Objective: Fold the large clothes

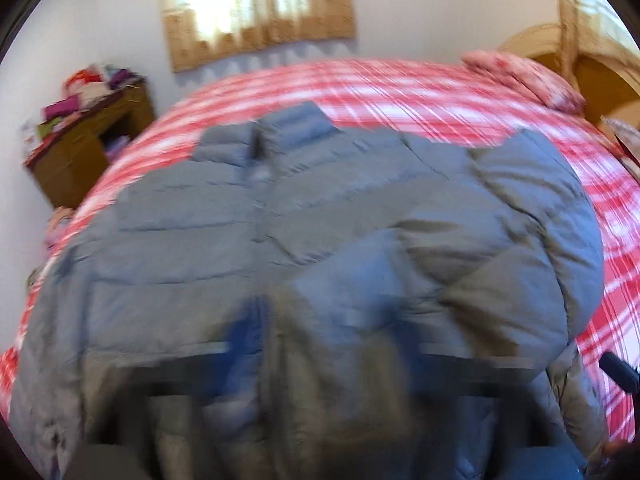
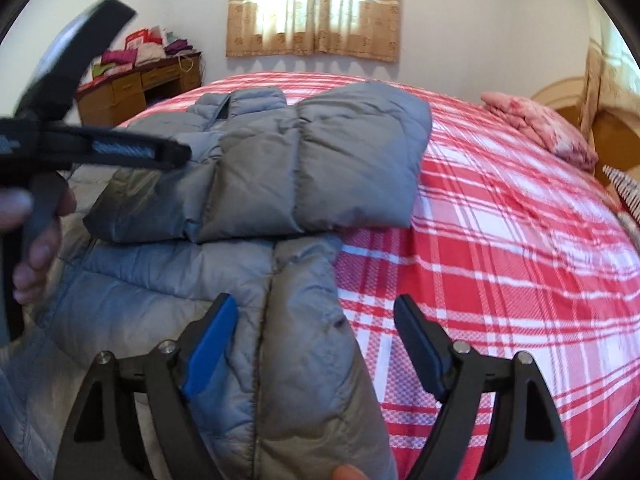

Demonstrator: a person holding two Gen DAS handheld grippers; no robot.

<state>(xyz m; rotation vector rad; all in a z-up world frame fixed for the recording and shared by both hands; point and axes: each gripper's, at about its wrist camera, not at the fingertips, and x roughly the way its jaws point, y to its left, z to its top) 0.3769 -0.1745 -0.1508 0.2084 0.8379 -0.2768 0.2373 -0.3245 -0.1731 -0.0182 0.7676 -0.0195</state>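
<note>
A grey puffer jacket (image 2: 256, 184) lies on a bed with a red and white plaid cover (image 2: 500, 240). One sleeve is folded across its chest. My right gripper (image 2: 316, 328) is open, low over the jacket's near hem edge, its blue pads (image 2: 208, 344) on either side of the fabric. My left gripper (image 1: 320, 340) is badly blurred over the jacket (image 1: 280, 220); whether it is open or shut does not show. It also shows in the right wrist view (image 2: 120, 152) at the left, held in a hand above the jacket.
A pink pillow (image 2: 540, 128) lies at the bed's head by a wooden headboard (image 2: 608, 136). A wooden desk (image 2: 136, 88) piled with cloth stands by the far wall under a curtained window (image 2: 312, 8).
</note>
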